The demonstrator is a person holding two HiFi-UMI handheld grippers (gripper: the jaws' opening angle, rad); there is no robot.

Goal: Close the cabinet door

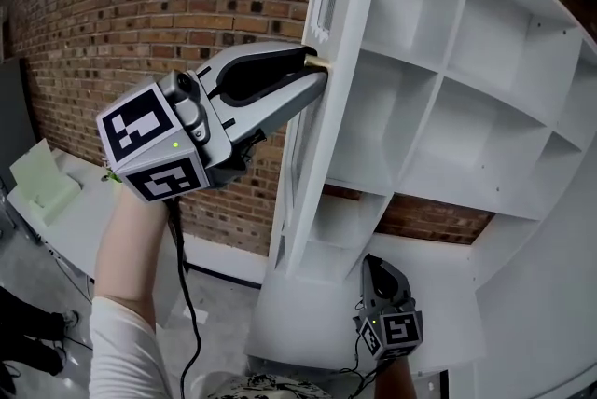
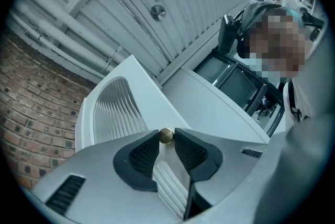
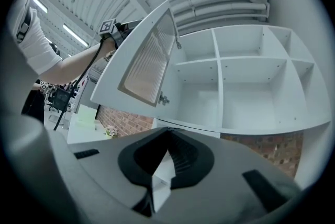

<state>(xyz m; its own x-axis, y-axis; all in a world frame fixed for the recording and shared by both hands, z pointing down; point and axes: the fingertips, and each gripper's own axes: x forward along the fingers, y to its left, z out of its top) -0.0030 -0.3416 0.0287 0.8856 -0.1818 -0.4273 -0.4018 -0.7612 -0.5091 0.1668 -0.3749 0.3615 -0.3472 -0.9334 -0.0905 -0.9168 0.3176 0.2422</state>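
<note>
1. The left gripper (image 1: 313, 71) has its two jaw tips closed on a small brass knob (image 2: 166, 135). The knob sits right between the tips and touches both pads.
2. The knob belongs to the cabinet door (image 1: 312, 183), which stands directly ahead of this gripper. The door is swung well out from the cabinet and is seen almost edge-on in the head view.
3. A ribbed glass pane (image 2: 112, 108) fills the door's middle, just beyond the jaws and to their left in the left gripper view.
4. The open white cabinet (image 1: 438, 71) lies past the door on the gripper's right. Its shelves and dividers are bare.
5. A hinge (image 3: 164, 98) joins the door's lower corner to the cabinet's side.
6. The right gripper (image 1: 375, 265) is held low, below the left one and under the cabinet's bottom shelf. Its jaws meet at the tips with nothing between them, and it is well apart from the door.
7. Behind the left gripper's tips are its marker cube (image 1: 154, 145), the person's forearm (image 1: 131, 248) and a black cable (image 1: 187, 295) hanging down.
8. A brick wall (image 1: 112, 6) runs behind the door, on the left gripper's left.
</note>
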